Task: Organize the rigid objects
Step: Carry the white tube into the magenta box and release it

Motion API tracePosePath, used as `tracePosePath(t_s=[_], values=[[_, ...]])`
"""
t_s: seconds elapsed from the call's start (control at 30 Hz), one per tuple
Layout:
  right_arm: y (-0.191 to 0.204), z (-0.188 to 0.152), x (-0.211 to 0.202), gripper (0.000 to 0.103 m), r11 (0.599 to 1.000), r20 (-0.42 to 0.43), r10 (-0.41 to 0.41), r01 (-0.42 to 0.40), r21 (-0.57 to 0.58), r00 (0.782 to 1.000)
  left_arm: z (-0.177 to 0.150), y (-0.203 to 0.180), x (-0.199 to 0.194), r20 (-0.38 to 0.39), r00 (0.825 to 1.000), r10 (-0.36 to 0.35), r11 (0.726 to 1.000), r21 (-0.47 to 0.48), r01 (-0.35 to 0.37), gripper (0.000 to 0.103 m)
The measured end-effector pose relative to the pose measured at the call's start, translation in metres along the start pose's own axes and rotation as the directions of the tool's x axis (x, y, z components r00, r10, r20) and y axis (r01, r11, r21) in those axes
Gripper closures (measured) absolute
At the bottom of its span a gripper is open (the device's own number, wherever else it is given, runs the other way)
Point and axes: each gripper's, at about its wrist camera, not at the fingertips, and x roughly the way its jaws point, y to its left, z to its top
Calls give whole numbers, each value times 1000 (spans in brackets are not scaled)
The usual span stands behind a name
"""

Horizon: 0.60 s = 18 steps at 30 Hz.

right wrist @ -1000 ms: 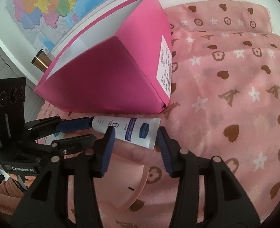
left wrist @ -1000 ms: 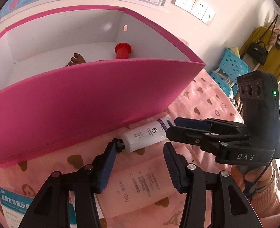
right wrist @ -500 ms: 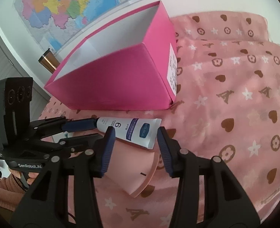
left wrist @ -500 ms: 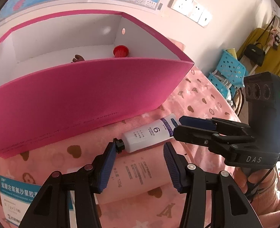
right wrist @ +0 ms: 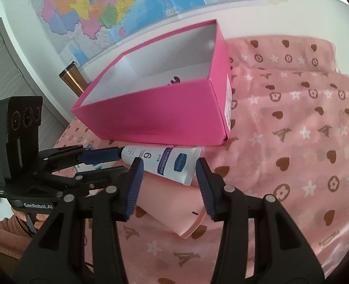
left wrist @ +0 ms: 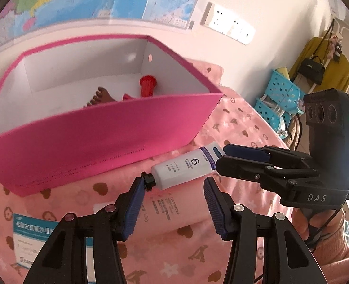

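Observation:
A white tube (left wrist: 183,168) with a black cap and a "6" on it lies across a pink tube (left wrist: 174,210), in front of the open pink box (left wrist: 98,137). My left gripper (left wrist: 173,198) is open, its jaws either side of the tube's cap end; the cap touches the left finger. My right gripper (right wrist: 168,177) is open around the tube's (right wrist: 165,163) flat end. Inside the box lie a red part (left wrist: 147,86) and a brown foot-shaped item (left wrist: 101,95). The box also shows in the right wrist view (right wrist: 160,116).
A blue-and-white medicine carton (left wrist: 32,239) lies at the near left on the pink patterned cloth (right wrist: 292,142). Blue baskets (left wrist: 278,99) and a hanging bag stand by the wall on the right. A metal cup (right wrist: 72,78) stands behind the box.
Both grippers have risen and tilted, so more of the box's inside shows. The tube keeps its place between the open jaws in both views.

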Motion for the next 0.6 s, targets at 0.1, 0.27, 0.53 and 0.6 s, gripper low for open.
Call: tracePosePath(t_s=[0.1,0.27,0.53,0.6], values=[[6,2,-6,54,1000,15,0,0,-14,1000,1,-3,-8,19,1000,6,1000,13,-6,51],[13,7,-17,54,999,47,3,-1,-34,999,4,-8,-20,47,999,6,1000,26,-7,51],[23,19,-31,54,997,91,6,1,-74,996,13,-16,-43,112,994,17,998,54,-23,51],[26,23,-33,54,997,102,7,1,-82,995,17,-16,-47,123,992,20,998,58,-28,51]])
